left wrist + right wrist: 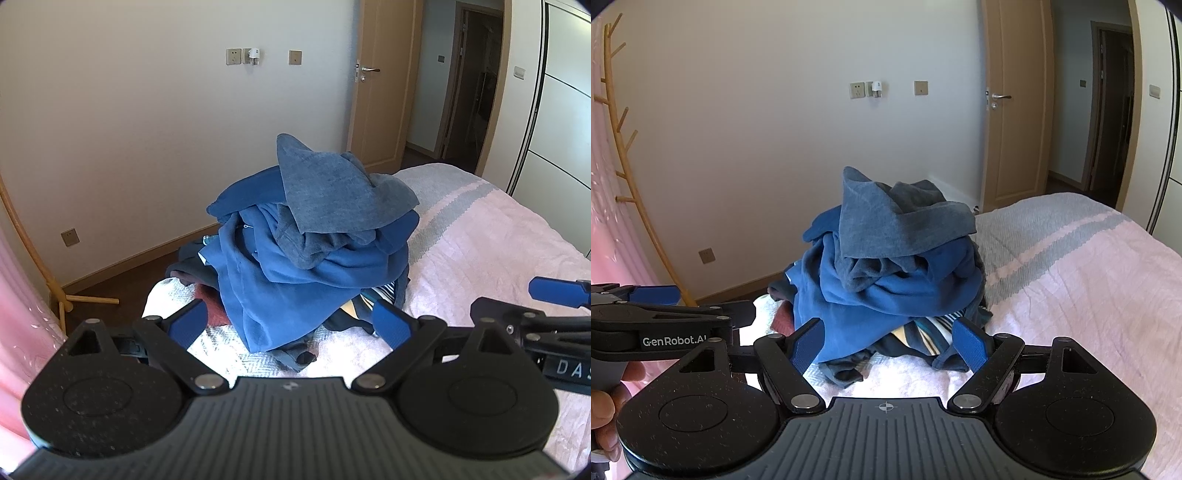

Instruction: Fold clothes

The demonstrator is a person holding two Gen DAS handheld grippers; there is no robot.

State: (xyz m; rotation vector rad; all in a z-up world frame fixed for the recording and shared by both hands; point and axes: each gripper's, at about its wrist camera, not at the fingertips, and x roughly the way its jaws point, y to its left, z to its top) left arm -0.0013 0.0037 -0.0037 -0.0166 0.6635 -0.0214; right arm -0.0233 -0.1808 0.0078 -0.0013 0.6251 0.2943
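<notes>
Clothes pile (310, 254) buries striped and dark garments; both grippers (291, 325) (890, 345) spread, empty.

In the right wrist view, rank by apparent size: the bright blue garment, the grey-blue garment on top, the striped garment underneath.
1. Bright blue fleece garment, largest.
2. Grey-blue knit garment draped on top.
3. Striped garment, smallest as seen, but mostly buried under the pile, so its true size is unsure.

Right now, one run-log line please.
left claw open | right claw open | clothes pile unfolded on bed | grey-blue garment topmost
</notes>
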